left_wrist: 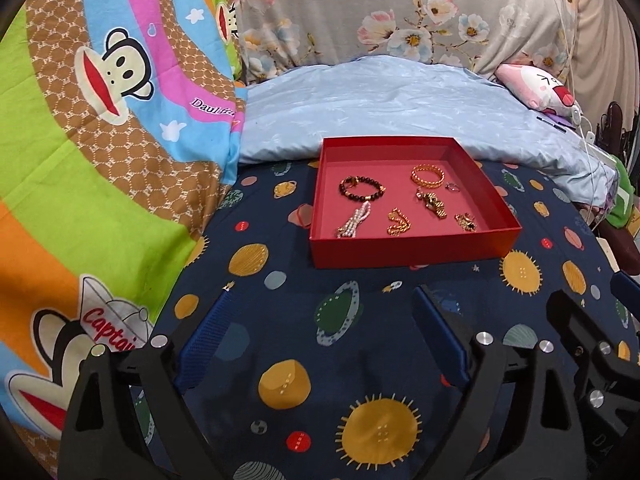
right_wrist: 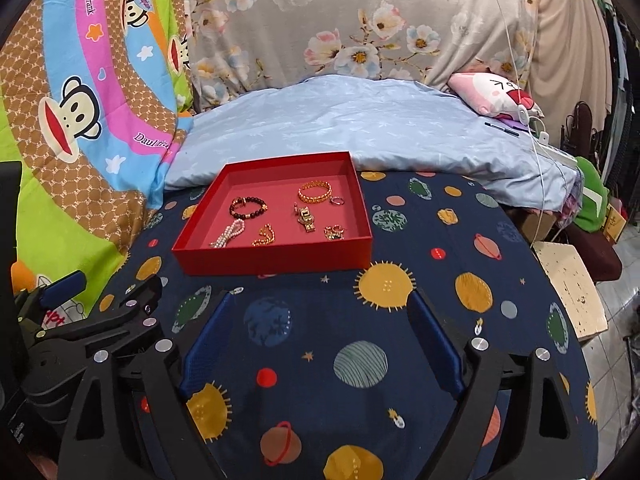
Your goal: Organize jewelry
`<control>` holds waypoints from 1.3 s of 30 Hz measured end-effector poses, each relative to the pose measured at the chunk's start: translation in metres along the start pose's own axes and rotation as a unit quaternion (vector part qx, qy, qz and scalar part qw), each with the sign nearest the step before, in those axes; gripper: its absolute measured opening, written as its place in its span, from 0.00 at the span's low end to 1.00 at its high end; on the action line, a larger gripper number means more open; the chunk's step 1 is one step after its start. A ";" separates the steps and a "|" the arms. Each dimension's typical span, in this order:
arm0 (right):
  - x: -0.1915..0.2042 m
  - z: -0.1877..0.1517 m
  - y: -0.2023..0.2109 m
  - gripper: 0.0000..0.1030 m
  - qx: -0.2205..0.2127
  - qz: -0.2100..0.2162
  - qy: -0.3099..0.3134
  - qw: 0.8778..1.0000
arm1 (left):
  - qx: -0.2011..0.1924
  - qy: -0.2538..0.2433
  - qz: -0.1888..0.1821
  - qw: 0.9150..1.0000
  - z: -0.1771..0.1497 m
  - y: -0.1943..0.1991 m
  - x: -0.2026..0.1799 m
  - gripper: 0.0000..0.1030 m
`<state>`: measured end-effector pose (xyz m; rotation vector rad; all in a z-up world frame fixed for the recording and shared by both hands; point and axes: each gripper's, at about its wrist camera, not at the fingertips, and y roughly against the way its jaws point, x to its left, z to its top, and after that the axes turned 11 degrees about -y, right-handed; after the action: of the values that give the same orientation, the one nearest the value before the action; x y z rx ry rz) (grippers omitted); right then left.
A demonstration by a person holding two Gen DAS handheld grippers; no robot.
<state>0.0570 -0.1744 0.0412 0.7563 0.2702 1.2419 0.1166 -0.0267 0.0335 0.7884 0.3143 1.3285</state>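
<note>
Your left claw point(left_wrist: 320, 336) and right claw point(right_wrist: 320, 336) both gape wide and empty above the bed point(right_wrist: 440, 320), short of the red box point(left_wrist: 400, 250) holding jewelry point(left_wrist: 362, 188).

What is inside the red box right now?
The red box holds a dark bead bracelet, gold bangle, pearl strand, gold chain, gold watch, small ring and gold cluster. Nothing looks covered.

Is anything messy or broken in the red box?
Nothing looks broken or spilled. All the jewelry lies inside the red box. Only the pearl strand and gold chain lie bunched up near its front wall.
</note>
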 end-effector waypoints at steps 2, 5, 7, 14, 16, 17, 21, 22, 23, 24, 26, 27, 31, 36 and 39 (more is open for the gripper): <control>-0.001 -0.004 0.001 0.83 0.002 0.001 -0.003 1.000 | 0.002 0.000 0.004 1.000 -0.005 0.001 0.000 0.87; -0.004 -0.010 0.003 0.83 0.002 -0.001 -0.010 1.000 | 0.004 0.003 0.002 1.000 -0.011 0.002 0.000 0.90; -0.006 -0.013 0.003 0.83 0.002 -0.001 -0.013 1.000 | 0.005 0.006 -0.002 1.000 -0.014 0.002 -0.001 0.90; -0.007 -0.021 0.002 0.83 0.005 -0.005 -0.012 1.000 | 0.007 0.004 0.006 1.000 -0.022 0.001 -0.004 0.90; -0.007 -0.021 0.002 0.83 0.004 -0.005 -0.013 1.000 | 0.007 0.007 0.004 1.000 -0.023 0.001 -0.004 0.90; -0.007 -0.021 0.002 0.83 0.003 -0.006 -0.012 1.000 | 0.007 0.008 0.003 1.000 -0.023 0.001 -0.003 0.90; -0.007 -0.022 0.003 0.83 -0.001 -0.010 -0.008 1.000 | 0.005 0.012 0.003 1.000 -0.024 0.001 -0.002 0.91; -0.007 -0.023 0.002 0.83 -0.001 -0.011 -0.008 1.000 | 0.005 0.012 0.002 1.000 -0.024 0.000 -0.003 0.91; -0.007 -0.023 0.002 0.83 0.000 -0.010 -0.008 1.000 | 0.006 0.012 0.002 1.000 -0.024 0.000 -0.003 0.91; -0.007 -0.023 0.002 0.83 -0.001 -0.010 -0.008 1.000 | 0.006 0.012 0.002 1.000 -0.024 0.000 -0.003 0.91; -0.007 -0.023 0.002 0.83 0.000 -0.011 -0.009 1.000 | 0.006 0.012 0.003 1.000 -0.024 -0.001 -0.003 0.91; -0.008 -0.023 0.002 0.83 0.000 -0.010 -0.010 1.000 | 0.006 0.012 0.002 1.000 -0.024 -0.001 -0.003 0.91; -0.008 -0.023 0.002 0.83 0.000 -0.010 -0.010 1.000 | 0.006 0.012 0.002 1.000 -0.025 -0.001 -0.003 0.91; -0.008 -0.024 0.002 0.83 0.000 -0.011 -0.009 1.000 | 0.006 0.013 0.002 1.000 -0.025 0.000 -0.003 0.91; -0.008 -0.023 0.002 0.83 0.000 -0.010 -0.009 1.000 | 0.005 0.013 0.004 1.000 -0.025 0.000 -0.003 0.91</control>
<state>0.0395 -0.1731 0.0242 0.7639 0.2621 1.2154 0.1003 -0.0210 0.0150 0.7823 0.3382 1.3457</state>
